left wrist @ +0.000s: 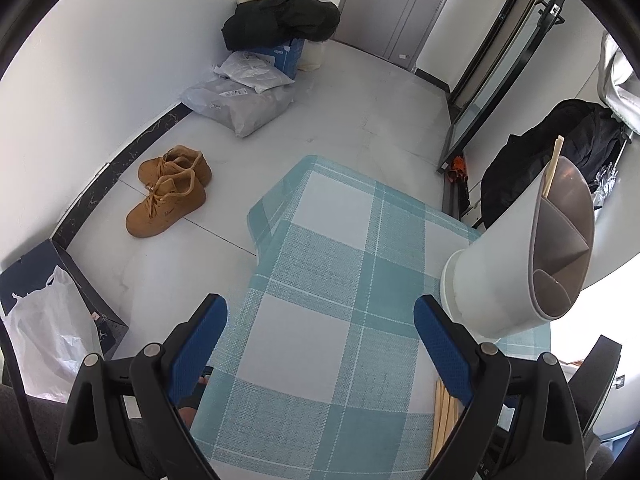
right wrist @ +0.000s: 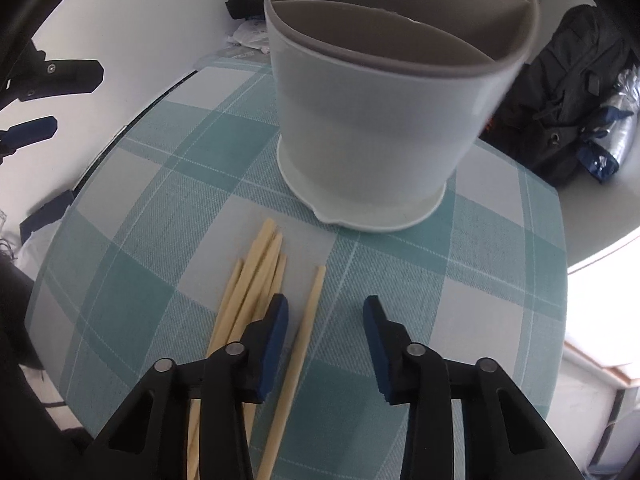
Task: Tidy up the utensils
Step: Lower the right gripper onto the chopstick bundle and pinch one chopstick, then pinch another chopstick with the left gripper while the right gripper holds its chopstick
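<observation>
A white utensil holder [right wrist: 372, 120] with grey inner dividers stands on the teal checked tablecloth [right wrist: 140, 208]. It shows at the right in the left wrist view [left wrist: 516, 264], with one chopstick [left wrist: 553, 166] standing in it. Several wooden chopsticks [right wrist: 256, 280] lie in a bunch in front of it, one single chopstick [right wrist: 304, 336] a little to their right. My right gripper [right wrist: 325, 312] is open just above the cloth, its jaws either side of the single chopstick. My left gripper [left wrist: 320, 316] is open and empty over the cloth. The bunch shows beside its right finger [left wrist: 444, 412].
Brown shoes [left wrist: 168, 190], parcels [left wrist: 240, 100] and dark jackets [left wrist: 280, 20] lie on the floor beyond the table's far edge. A white plastic bag [left wrist: 44, 328] is at the left. A black backpack [right wrist: 568, 80] sits behind the holder at the right.
</observation>
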Tool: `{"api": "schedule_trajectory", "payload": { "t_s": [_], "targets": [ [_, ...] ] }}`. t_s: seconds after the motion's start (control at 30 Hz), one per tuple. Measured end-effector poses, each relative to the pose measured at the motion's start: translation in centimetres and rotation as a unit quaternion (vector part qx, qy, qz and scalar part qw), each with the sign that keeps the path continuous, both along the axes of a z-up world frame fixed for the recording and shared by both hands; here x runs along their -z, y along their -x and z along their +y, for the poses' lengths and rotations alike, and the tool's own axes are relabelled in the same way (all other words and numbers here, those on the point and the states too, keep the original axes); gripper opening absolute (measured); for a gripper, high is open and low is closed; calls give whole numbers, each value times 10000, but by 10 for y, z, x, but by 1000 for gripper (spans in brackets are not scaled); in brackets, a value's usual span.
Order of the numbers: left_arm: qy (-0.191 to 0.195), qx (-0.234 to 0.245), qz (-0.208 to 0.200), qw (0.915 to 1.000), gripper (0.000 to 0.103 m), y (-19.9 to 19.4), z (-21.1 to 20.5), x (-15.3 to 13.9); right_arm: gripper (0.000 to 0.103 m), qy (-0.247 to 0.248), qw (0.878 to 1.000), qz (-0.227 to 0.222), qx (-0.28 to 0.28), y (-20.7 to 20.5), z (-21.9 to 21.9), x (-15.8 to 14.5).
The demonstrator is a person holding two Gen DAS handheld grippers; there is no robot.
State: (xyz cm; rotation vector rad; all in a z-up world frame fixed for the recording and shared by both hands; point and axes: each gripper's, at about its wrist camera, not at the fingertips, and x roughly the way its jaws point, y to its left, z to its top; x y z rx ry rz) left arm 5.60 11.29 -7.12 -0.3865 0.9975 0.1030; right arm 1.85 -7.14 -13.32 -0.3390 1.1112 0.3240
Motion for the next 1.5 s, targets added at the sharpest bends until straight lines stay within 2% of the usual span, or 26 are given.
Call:
{"api": "schedule_trajectory", "payload": {
  "t_s": [0.13,0.2,0.3,0.43,0.6,0.77,0.83,1.0,1.2,1.5],
  "targets": [
    [-476,73,-40,9988,92,2,-6,0,5,-316,9994,18,-141,-7,6,3],
    [-672,303,-88,9972,92,4,-14,2,4,-505,9987,72,-10,-9,1,2],
    [-424,750,63,9963,92,6,-25,10,4,-797,9966,17,189,-9,-12,-4],
    [-316,1232,388,9911,92,11,-47,28,4,-1266,9901,-92,605,-7,-40,-17],
    [-446,1649,626,9833,92,17,-72,42,4,-1990,9721,-299,1202,-4,-79,-39],
    [-714,1980,596,9758,92,23,-90,46,4,-2351,9584,-609,1497,-4,-111,-54],
    [-891,2044,647,9727,92,23,-94,48,4,-2438,9543,-684,1588,-3,-119,-60],
    [-945,2154,797,9687,92,23,-101,57,4,-2593,9462,-882,1725,3,-136,-71],
    [-950,2095,779,9701,92,18,-102,57,4,-2729,9404,-1047,1738,-2,-145,-76],
    [-953,1956,985,9710,92,16,-101,59,4,-2821,9358,-1064,1825,1,-153,-79]
  ]
}}
